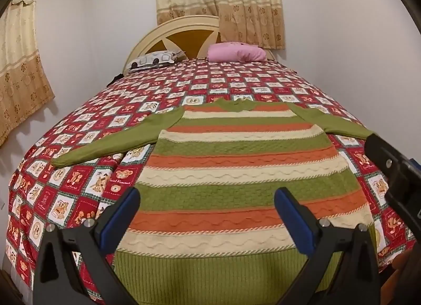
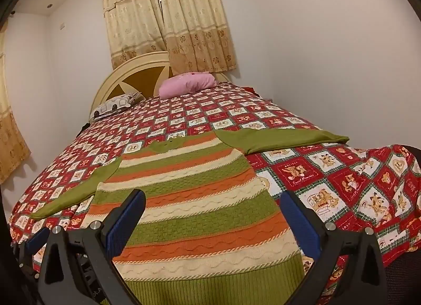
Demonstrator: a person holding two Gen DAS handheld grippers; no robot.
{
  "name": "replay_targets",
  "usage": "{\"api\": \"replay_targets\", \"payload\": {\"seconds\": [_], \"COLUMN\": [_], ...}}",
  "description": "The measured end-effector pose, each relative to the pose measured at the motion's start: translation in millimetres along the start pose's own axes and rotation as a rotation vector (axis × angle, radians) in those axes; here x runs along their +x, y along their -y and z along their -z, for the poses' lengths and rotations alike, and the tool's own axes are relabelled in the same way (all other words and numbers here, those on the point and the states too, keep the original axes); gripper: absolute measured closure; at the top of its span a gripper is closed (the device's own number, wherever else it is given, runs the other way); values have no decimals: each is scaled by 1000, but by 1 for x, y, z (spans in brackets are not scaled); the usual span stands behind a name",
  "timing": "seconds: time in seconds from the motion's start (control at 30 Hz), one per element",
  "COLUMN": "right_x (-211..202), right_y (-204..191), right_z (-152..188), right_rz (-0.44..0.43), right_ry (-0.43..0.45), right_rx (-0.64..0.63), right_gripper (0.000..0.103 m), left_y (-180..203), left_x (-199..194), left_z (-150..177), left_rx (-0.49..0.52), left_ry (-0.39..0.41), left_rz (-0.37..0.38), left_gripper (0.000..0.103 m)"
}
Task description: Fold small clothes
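My left gripper [image 1: 206,199] hangs over the lower part of the striped sweater [image 1: 236,173], its two blue-padded fingers spread wide apart with nothing between them but the knit below. My right gripper [image 2: 213,207] is the same, fingers parted and empty, held above the sweater's hem end toward its right edge; from the left wrist I can see part of its black body at the right border. The sweater lies flat and face up on the red patchwork bedspread [image 1: 79,173], near the foot of the bed, hem toward me and neck toward the headboard [image 1: 181,31]. Both green sleeves are stretched out sideways, the left sleeve [image 1: 105,144] angled down toward the bed's left edge, the right sleeve [image 2: 284,140] lying across the spread. A pink pillow [image 1: 235,53] and a patterned pillow [image 1: 152,61] sit at the head, under beige curtains [image 1: 218,2].
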State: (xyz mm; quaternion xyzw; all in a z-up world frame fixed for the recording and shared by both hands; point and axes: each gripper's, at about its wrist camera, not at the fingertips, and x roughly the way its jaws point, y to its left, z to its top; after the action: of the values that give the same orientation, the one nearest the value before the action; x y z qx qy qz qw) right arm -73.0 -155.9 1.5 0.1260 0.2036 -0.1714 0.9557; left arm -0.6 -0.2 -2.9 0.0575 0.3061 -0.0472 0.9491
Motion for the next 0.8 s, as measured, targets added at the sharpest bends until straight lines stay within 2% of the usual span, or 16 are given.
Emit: {"api": "replay_targets", "payload": {"seconds": [0.8], "right_x": [5], "right_y": [-5], "right_z": [2], "right_rz": [5], "right_ry": [-11], "right_rx": [-7], "right_gripper": [1], "left_y": [-9], "left_x": [5], "left_z": [2], "left_rx": [-38], "left_ry": [-37], "left_rz": [26], "left_gripper": [0]}}
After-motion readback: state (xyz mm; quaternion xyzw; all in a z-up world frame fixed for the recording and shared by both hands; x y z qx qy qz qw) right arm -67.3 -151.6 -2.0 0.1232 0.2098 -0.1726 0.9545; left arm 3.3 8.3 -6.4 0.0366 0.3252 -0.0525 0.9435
